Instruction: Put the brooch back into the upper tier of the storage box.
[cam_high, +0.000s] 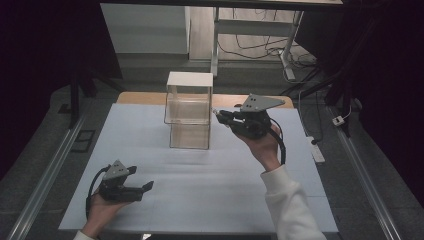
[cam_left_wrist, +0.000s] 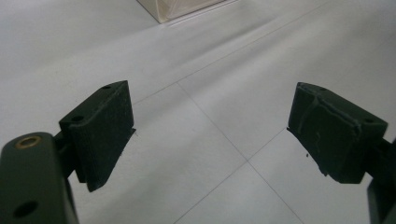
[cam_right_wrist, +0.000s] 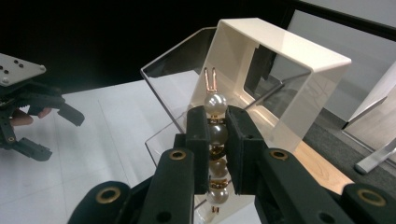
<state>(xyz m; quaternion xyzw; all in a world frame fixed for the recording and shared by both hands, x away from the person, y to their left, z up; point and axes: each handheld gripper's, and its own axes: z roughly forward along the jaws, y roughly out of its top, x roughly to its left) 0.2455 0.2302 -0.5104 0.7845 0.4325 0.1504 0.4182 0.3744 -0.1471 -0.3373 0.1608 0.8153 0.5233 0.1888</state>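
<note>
One pearl clip (cam_right_wrist: 215, 144), with four pearls counted, is clamped between the jaws of the right gripper (cam_high: 220, 116) at the centre of the high view. Two stacked clear boxes (cam_high: 189, 111) stand just left of it on the table (cam_high: 210, 200). The left gripper (cam_high: 146, 187), lower left, is held with jaws released, empty.

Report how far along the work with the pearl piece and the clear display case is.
Done: the right gripper has shut on the pearl hair clip and holds it up beside the clear two-tier case. In hand: carrying it toward the case's upper tier. Left: placing and releasing it. The left gripper rests open over the white table mat, holding nothing.
</note>
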